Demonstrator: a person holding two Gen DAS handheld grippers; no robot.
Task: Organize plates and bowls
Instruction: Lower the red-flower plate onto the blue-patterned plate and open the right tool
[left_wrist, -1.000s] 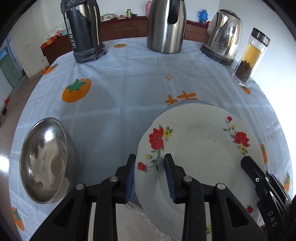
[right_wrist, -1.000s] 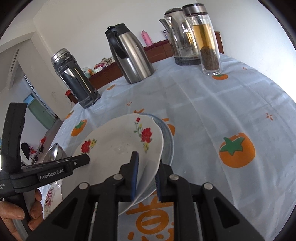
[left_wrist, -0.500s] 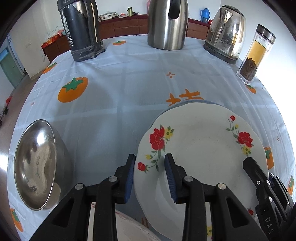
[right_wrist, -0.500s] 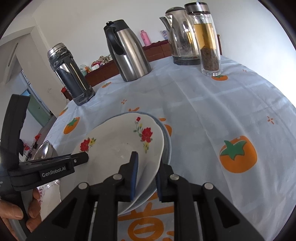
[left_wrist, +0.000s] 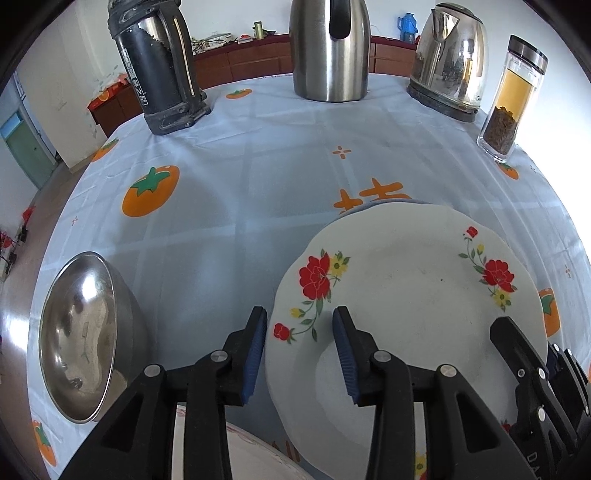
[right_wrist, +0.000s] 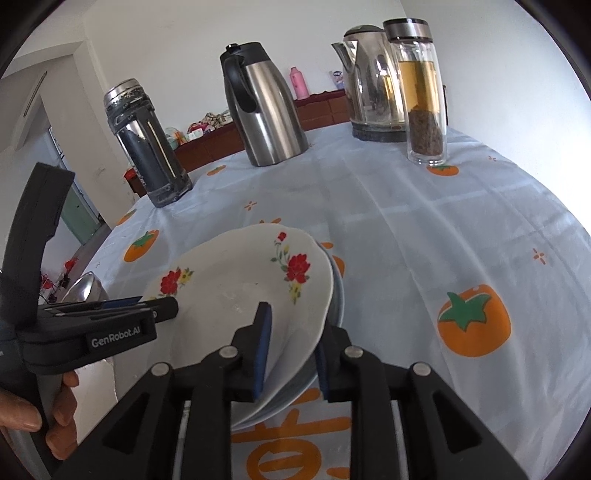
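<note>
Your round desk (left_wrist: 258, 155) fills both views, draped in a pale blue cloth (right_wrist: 424, 221) printed with orange persimmons and small orange crosses. Beyond it you have white walls, a dark red wooden sideboard (left_wrist: 251, 55) along the far side and a green door (left_wrist: 22, 147) at about 9 o'clock in the left wrist view.

Along the desk's far edge, from 11 to 2 o'clock in that view, stand a dark insulated jug (left_wrist: 159, 70), a steel carafe (left_wrist: 330, 48), a steel kettle (left_wrist: 448, 59) and a glass bottle (left_wrist: 511, 99) with brown leaves at its bottom.

The flowered plate (left_wrist: 406, 295) lies at 5 o'clock in the left wrist view, on top of a blue-rimmed plate (right_wrist: 338, 291) whose edge shows beneath it. A steel bowl (left_wrist: 79, 332) sits tilted at 8 o'clock, well apart from the plates. A further white dish (left_wrist: 251, 458) peeks in at the bottom edge.

Your left gripper (left_wrist: 299, 347) has its jaws opening, straddling the flowered plate's near-left rim; its left pad stands clear of the rim. Your right gripper (right_wrist: 291, 354) is opening too, the plate's edge between its pads, and you no longer have it pinched. Your hand (right_wrist: 33, 417) grips the left tool's handle.
</note>
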